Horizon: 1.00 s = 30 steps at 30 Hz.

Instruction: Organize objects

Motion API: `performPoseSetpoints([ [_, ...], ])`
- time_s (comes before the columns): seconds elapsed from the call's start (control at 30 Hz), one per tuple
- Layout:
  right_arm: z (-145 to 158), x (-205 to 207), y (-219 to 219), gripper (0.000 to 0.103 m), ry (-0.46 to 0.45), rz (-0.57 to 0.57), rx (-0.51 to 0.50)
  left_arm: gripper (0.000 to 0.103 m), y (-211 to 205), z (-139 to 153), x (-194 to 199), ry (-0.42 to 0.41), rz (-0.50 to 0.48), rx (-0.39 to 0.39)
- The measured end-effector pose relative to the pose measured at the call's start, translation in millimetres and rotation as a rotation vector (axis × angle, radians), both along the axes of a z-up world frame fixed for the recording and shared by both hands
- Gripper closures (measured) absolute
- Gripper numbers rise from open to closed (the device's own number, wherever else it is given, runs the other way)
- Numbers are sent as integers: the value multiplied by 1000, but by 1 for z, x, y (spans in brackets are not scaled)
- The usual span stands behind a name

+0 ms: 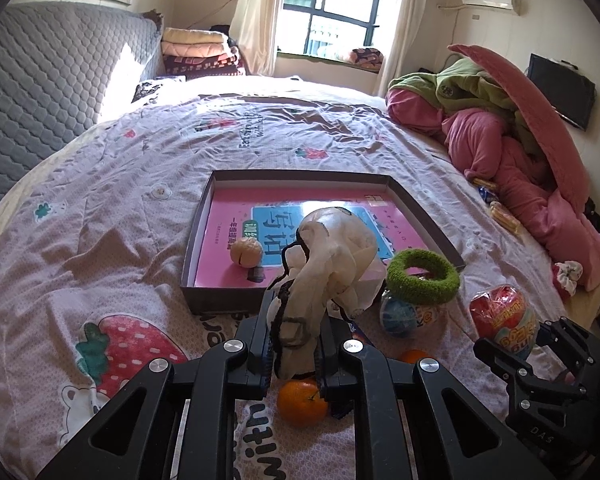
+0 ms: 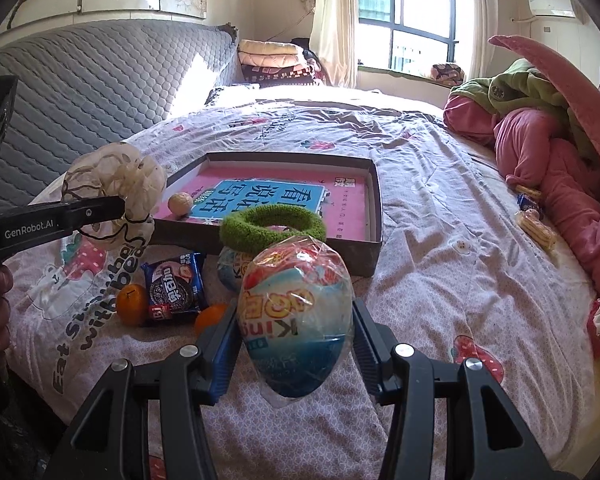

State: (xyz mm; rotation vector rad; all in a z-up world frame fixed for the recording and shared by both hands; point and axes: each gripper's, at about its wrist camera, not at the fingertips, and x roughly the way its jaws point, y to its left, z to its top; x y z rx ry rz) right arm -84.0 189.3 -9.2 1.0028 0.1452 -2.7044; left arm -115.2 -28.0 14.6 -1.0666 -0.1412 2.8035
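My left gripper (image 1: 294, 344) is shut on a cream gauzy hair scrunchie with black trim (image 1: 328, 256), held above the bed in front of the shallow dark box (image 1: 220, 300); it also shows in the right wrist view (image 2: 112, 192). My right gripper (image 2: 296, 328) is shut on a wrapped toy egg (image 2: 296, 316), also seen in the left wrist view (image 1: 504, 320). The box (image 2: 374, 216) holds a pink book (image 2: 260, 196) and a walnut (image 2: 180, 203). A green hair ring (image 2: 272, 226) rests on another toy egg (image 1: 400, 314) by the box's near wall.
Two oranges (image 2: 132, 304) (image 2: 210, 316) and an Oreo packet (image 2: 174, 286) lie on the bedsheet near the box. Pink and green bedding (image 2: 560, 152) is piled at the right with snack packets (image 2: 536, 224) beside it. A grey headboard (image 2: 80, 92) stands at the left.
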Motion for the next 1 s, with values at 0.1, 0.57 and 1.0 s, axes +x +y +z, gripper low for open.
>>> performPoseSetpoints([
  [0.1, 4, 1, 0, 51, 11, 0, 1, 87, -1, 4, 3, 9, 1, -1],
  [0.57, 24, 6, 1, 51, 59, 12, 1, 87, -2, 30, 14, 53, 4, -8],
  [1.0, 56, 3, 4, 51, 104, 29, 16, 87, -6, 63, 20, 102, 0, -19],
])
